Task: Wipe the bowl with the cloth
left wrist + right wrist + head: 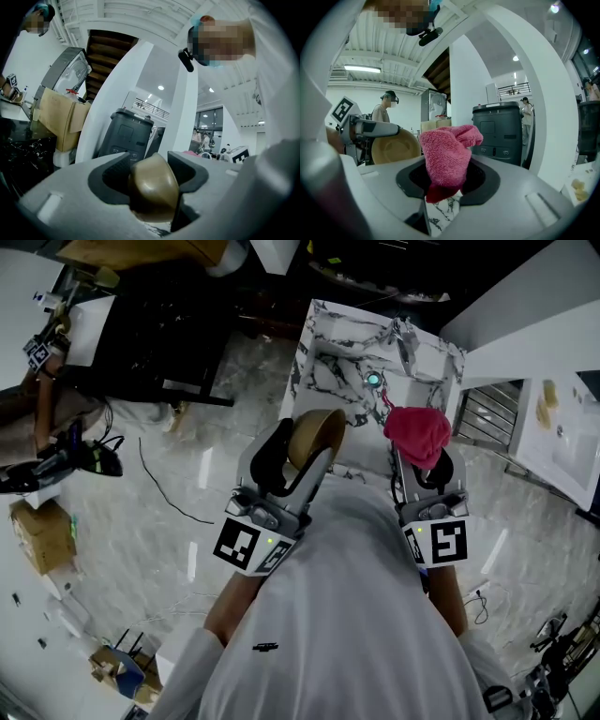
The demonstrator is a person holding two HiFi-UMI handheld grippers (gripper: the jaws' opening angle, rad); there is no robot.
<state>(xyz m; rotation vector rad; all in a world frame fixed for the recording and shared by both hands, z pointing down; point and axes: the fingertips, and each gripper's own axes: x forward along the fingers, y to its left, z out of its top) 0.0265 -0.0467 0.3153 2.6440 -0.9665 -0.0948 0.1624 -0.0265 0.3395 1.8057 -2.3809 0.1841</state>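
My left gripper (302, 448) is shut on the rim of a tan bowl (314, 435), held up in the air on its edge; the same bowl (154, 187) fills the jaws in the left gripper view. To its right, my right gripper (419, 463) is shut on a bunched pink cloth (418, 434), which stands up out of the jaws as a pink cloth (447, 157) in the right gripper view. From there the bowl (396, 147) shows its hollow side at the left. Bowl and cloth are a short way apart, not touching.
A marble-patterned table (352, 362) lies below and beyond both grippers. A black table (155, 329) stands at the upper left, a cardboard box (42, 535) on the glossy floor at the left. A dark machine (499, 129) and another person (384, 110) stand in the background.
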